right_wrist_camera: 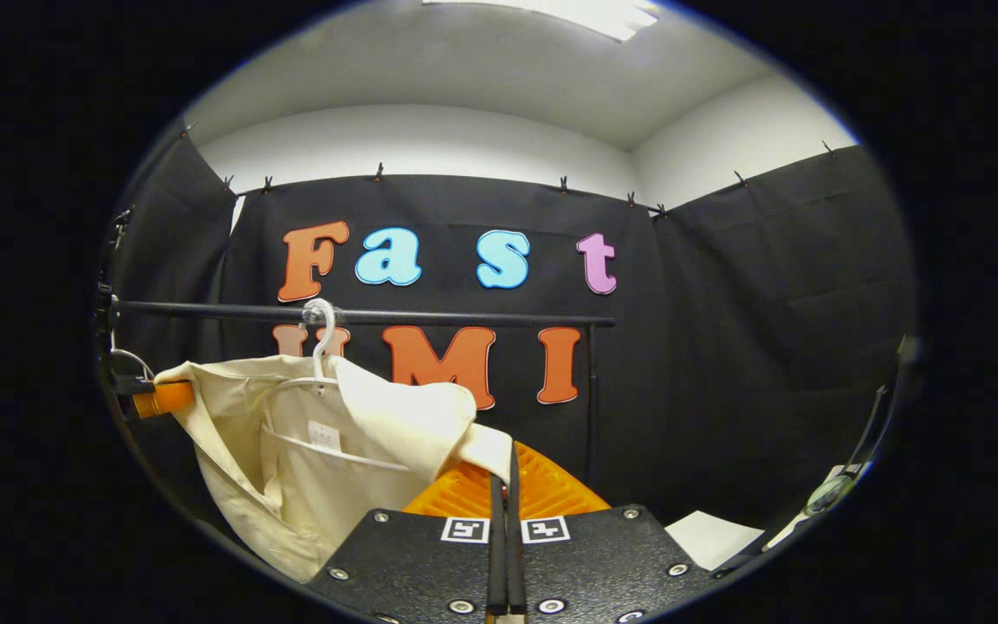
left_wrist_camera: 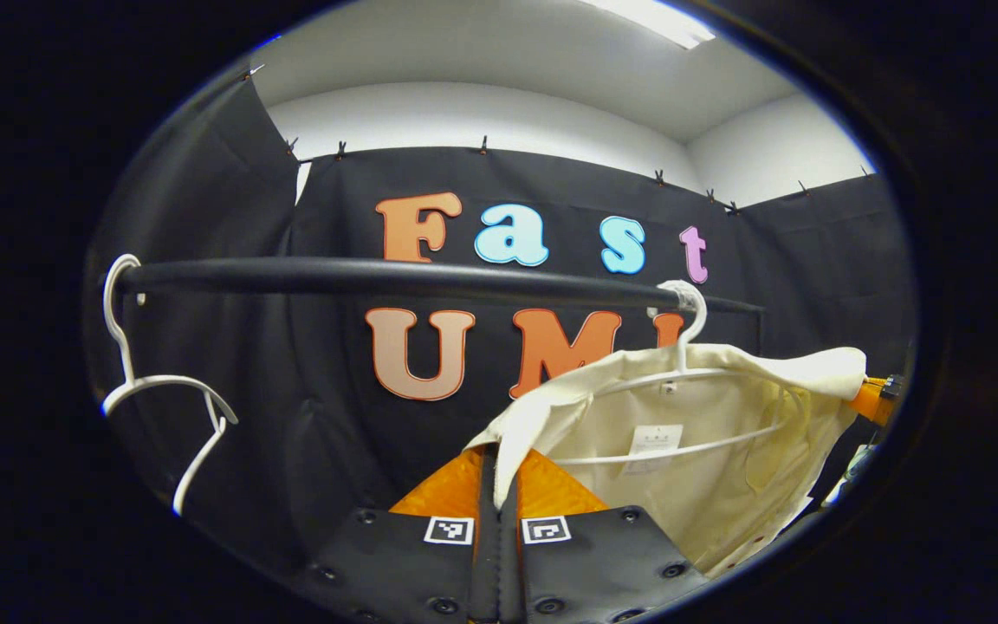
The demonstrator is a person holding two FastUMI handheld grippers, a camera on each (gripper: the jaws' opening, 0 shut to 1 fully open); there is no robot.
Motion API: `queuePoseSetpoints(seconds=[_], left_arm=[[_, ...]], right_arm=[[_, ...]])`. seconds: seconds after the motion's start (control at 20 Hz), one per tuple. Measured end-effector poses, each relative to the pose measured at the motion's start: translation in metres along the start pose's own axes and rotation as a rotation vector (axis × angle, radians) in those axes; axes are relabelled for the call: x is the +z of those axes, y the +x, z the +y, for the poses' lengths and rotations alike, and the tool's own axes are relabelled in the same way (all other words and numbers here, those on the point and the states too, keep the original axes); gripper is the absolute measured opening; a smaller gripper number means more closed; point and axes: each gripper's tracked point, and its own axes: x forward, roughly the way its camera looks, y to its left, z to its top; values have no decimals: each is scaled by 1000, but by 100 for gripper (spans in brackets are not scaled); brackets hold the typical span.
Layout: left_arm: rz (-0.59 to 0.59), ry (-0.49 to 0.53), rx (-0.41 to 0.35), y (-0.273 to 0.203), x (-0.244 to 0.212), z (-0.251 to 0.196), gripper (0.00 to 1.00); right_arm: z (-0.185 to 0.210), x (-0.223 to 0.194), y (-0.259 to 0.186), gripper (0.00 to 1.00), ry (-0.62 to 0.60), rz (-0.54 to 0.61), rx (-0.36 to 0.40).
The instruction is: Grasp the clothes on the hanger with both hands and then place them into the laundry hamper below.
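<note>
Hanging from a white hanger (left_wrist_camera: 681, 381) on the black rail (left_wrist_camera: 395, 276), the cream garment (left_wrist_camera: 724, 485) spread between both tools. The left tool (left_wrist_camera: 499, 485) pinched its near shoulder edge, fingers closed on the cloth; the right tool (right_wrist_camera: 506, 485) likewise gripped the opposite shoulder. An empty hanger (left_wrist_camera: 161, 390) hung far leftward.

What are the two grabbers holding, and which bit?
Both hold the cream shirt. The left gripper pinches one shoulder edge; the right gripper pinches the other, while it hangs on the white hanger.
</note>
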Motion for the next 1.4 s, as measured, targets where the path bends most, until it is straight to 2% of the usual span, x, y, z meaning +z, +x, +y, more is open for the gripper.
queuePoseSetpoints(seconds=[0.25, 0.35, 0.45, 0.55, 0.65, 1.15, 1.4], left_arm=[[-63, 13, 107, 24, 35, 49, 6], [-67, -1, 132, 25, 36, 62, 6], [-62, 14, 155, 32, 31, 70, 6], [-66, 55, 193, 39, 27, 82, 6], [-48, 52, 215, 48, 18, 91, 6], [61, -11, 211, 70, -42, 93, 7], [112, -23, 200, 72, -69, 90, 6]], right_arm=[[-34, 21, 26, 0, -49, -18, -54], [-39, 21, 38, 0, -41, -9, -45], [-39, 18, 48, 0, -82, -3, -35], [-31, 9, 58, 0, -112, 18, 0], [-29, -2, 67, 0, -113, 47, 30], [-33, -61, 81, 0, -12, 136, 110], [-33, -103, 70, 0, 73, 202, 136]])
